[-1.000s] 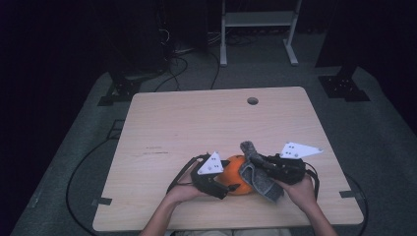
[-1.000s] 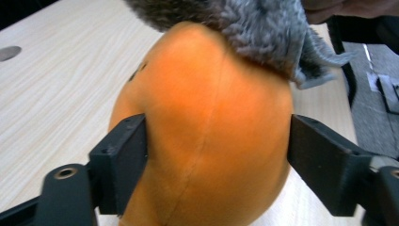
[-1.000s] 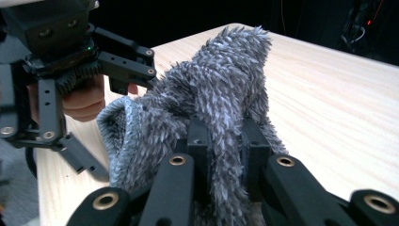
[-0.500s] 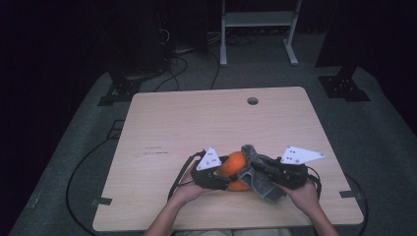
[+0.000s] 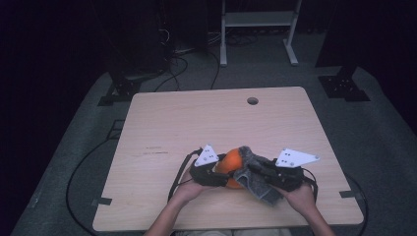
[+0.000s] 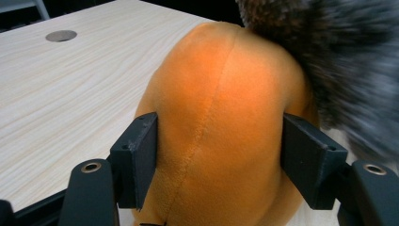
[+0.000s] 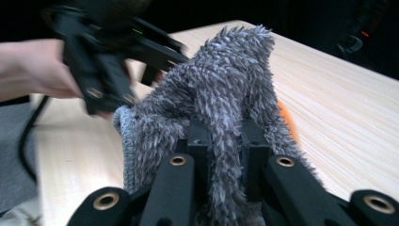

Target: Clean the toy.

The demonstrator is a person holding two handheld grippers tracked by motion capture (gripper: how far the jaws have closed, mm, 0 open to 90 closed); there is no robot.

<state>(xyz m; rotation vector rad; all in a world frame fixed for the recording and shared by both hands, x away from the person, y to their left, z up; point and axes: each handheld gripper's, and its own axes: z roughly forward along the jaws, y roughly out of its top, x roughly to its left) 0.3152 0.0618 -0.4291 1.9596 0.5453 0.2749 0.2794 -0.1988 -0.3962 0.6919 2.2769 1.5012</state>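
your left gripper (image 5: 212, 172) is a black body with a grey three-cornered plate on top that carries small dark dots, and a black cable loops away from it. your right gripper (image 5: 275, 173) is built the same, its plate longer and pointed. seen from each gripper's own camera, the jaws are flat matte black blocks on thick rounded black arms, each arm set with a brass-coloured ringed screw hole. your forearms are bare, with no sleeves showing.

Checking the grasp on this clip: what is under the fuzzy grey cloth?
The fuzzy grey cloth drapes over one side of a soft orange plush ball, which the left gripper squeezes. The right gripper pinches the cloth. The covered part of the ball is hidden.
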